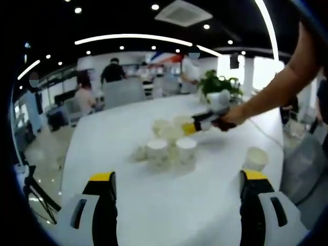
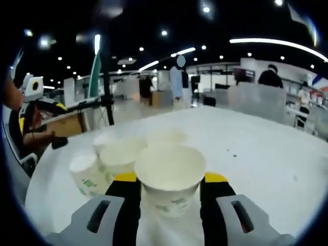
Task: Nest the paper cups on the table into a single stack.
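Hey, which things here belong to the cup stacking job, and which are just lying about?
Job:
cluster of paper cups
lone paper cup
cup between the right gripper's jaws
left gripper, open
white table

Lying about:
potted plant
chairs
people in the background

Potted plant (image 1: 221,84) at table's far edge, people standing beyond, ceiling lights

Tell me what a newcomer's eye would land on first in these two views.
In the right gripper view, a white paper cup sits between the right gripper's yellow-tipped jaws, with more cups bunched just behind it. In the left gripper view, the left gripper stands open over the white table, and one lone cup stands apart near its right jaw.
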